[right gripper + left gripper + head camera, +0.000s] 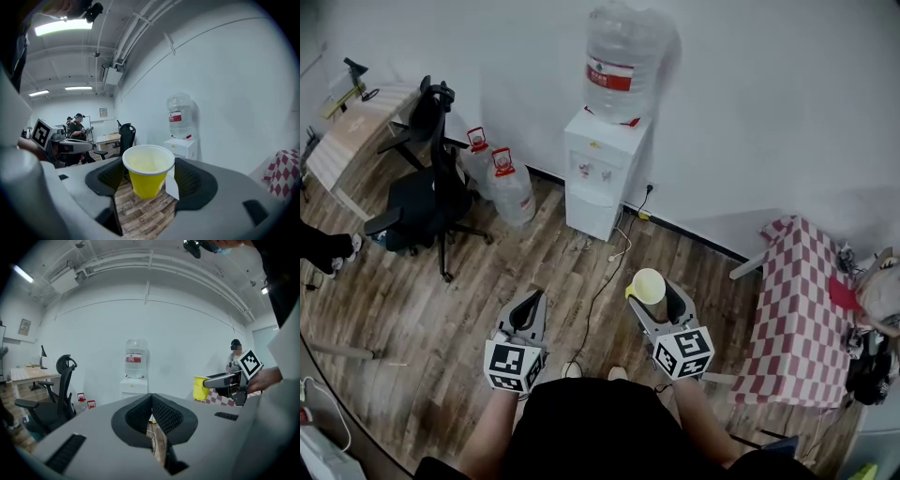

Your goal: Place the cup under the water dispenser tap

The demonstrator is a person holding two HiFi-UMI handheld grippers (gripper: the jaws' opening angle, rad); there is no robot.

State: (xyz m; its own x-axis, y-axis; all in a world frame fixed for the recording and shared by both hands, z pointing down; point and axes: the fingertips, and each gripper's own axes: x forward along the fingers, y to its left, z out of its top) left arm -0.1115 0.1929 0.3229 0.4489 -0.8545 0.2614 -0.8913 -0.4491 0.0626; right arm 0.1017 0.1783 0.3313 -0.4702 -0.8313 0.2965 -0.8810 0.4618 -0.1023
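A yellow paper cup (648,286) stands upright between the jaws of my right gripper (657,298), which is shut on it; the right gripper view shows the cup (148,171) empty and held by its sides. The white water dispenser (601,171) with a large clear bottle (622,62) on top stands against the far wall, well ahead of the cup; it also appears as the dispenser (183,146) behind the cup. My left gripper (528,314) is shut with nothing in it, its pads (151,414) pressed together, low over the wooden floor.
Two spare water bottles (500,178) and a black office chair (427,192) stand left of the dispenser. A wooden desk (352,131) is at far left. A red-checked table (797,309) stands at right. A cable (605,281) runs across the floor.
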